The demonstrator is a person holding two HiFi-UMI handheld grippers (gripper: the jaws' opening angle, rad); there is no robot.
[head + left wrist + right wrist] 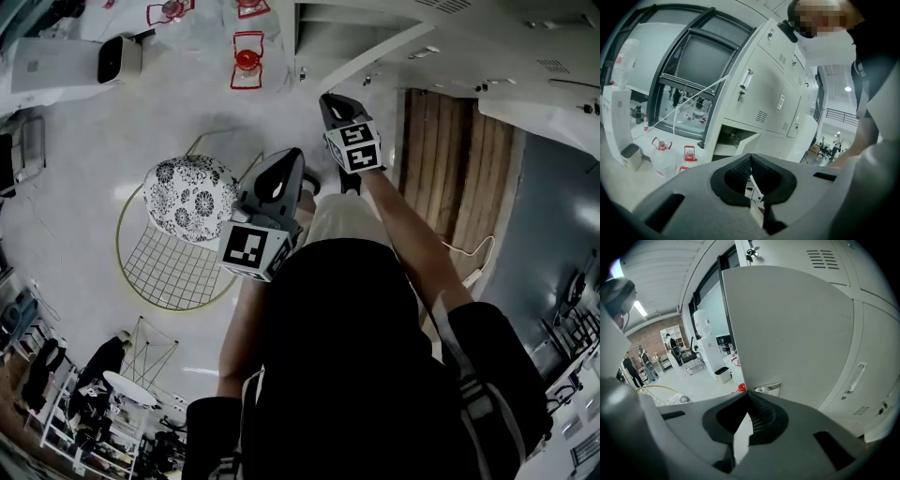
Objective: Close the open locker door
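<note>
A bank of pale grey lockers (pixel 773 89) stands ahead, with one low compartment (pixel 733 139) open and its door (pixel 751 140) swung outward. In the right gripper view that open door (pixel 797 329) fills most of the picture, and its metal handle (pixel 767 388) sits just beyond my right gripper (pixel 747 395), which is shut with nothing in it. The head view shows the right gripper (pixel 328 99) reaching forward toward the door's edge (pixel 370 54). My left gripper (pixel 290 156) hangs lower and nearer my body. It is shut and empty (pixel 750 157), pointing at the lockers from a distance.
A round wire chair with a patterned cushion (pixel 187 197) stands on the floor to my left. Red-capped water bottles (pixel 247 58) and a white water dispenser (pixel 58 62) sit beyond it by the window wall. Wooden panelling (pixel 450 159) lies at the right. People stand far off (pixel 633 369).
</note>
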